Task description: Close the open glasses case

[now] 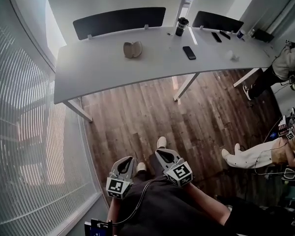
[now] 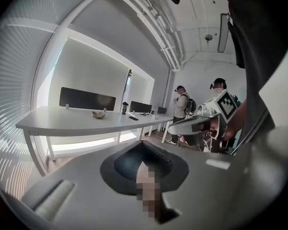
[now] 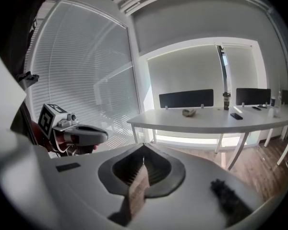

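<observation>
The open glasses case (image 1: 132,49) is a pale beige shell lying spread on the white table (image 1: 98,68), far ahead of me. It shows small in the left gripper view (image 2: 99,114) and in the right gripper view (image 3: 188,112). Both grippers hang close to my body, well short of the table. My left gripper (image 1: 126,161) points forward over the floor with its jaws together and empty (image 2: 143,145). Beside it, my right gripper (image 1: 163,153) also has its jaws together with nothing between them (image 3: 144,148).
A black tumbler (image 1: 181,26), a dark phone (image 1: 189,52) and a small white object (image 1: 231,55) lie on the table, with dark divider panels (image 1: 119,21) behind. Window blinds (image 1: 19,132) run along the left. Wooden floor (image 1: 152,112) separates me from the table. Other people (image 1: 290,63) are at the right.
</observation>
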`<state>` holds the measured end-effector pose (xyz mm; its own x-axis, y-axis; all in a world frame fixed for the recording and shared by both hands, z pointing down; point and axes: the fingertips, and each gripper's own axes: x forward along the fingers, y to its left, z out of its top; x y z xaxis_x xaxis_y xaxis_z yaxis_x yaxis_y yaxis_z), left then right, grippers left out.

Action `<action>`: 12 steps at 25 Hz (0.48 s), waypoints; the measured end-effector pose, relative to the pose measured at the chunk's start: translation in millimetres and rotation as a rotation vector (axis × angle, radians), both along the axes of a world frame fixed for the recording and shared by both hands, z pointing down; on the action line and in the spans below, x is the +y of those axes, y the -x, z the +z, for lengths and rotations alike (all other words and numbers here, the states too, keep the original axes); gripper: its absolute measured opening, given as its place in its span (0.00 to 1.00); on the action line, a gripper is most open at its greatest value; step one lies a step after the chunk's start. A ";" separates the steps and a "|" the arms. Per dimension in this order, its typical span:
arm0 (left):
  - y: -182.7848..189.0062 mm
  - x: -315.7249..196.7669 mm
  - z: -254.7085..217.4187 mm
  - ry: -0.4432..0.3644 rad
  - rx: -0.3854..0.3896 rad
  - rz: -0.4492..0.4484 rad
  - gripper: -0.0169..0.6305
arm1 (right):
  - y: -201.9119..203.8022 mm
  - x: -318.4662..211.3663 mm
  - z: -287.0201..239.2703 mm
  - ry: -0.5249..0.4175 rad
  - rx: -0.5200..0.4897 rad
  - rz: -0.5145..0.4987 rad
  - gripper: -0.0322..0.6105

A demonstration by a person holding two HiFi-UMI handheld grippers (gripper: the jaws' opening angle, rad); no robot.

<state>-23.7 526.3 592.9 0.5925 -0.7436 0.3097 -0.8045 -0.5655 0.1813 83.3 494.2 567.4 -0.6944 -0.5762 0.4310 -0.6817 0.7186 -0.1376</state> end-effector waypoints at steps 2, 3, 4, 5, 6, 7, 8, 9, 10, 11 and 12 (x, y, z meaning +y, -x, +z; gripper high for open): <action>-2.2 -2.3 -4.7 -0.024 -0.014 0.021 0.04 | -2.9 -4.4 -0.6 -0.002 0.001 0.017 0.06; -2.9 -4.8 -8.5 -0.032 -0.010 0.024 0.04 | -4.3 -5.6 0.4 0.005 0.000 0.023 0.06; -2.7 -7.5 -11.4 -0.037 -0.003 0.021 0.04 | -5.6 -6.4 1.5 0.010 -0.002 0.027 0.06; -1.9 -10.0 -12.6 -0.042 0.001 0.015 0.04 | -6.7 -7.4 1.5 0.012 -0.003 0.029 0.06; -1.6 -11.9 -12.4 -0.045 0.000 0.011 0.04 | -7.4 -8.4 1.4 0.014 -0.004 0.029 0.06; -2.6 -13.1 -12.3 -0.041 -0.001 0.011 0.04 | -8.0 -8.5 2.8 0.018 -0.005 0.026 0.06; -4.7 -13.7 -12.3 -0.030 -0.002 0.016 0.04 | -8.1 -8.5 4.8 0.022 -0.005 0.018 0.06; -7.0 -13.8 -10.7 -0.015 -0.003 0.022 0.04 | -7.7 -9.1 5.3 0.024 -0.003 0.008 0.06; -8.5 -13.9 -7.7 -0.003 -0.007 0.027 0.04 | -6.9 -11.0 3.9 0.024 -0.002 -0.002 0.06; -9.5 -14.8 -5.4 0.004 -0.013 0.030 0.04 | -6.2 -14.0 1.0 0.022 -0.005 -0.008 0.06; -10.5 -16.4 -4.1 0.009 -0.017 0.031 0.04 | -6.4 -17.7 -1.6 0.018 -0.008 -0.012 0.06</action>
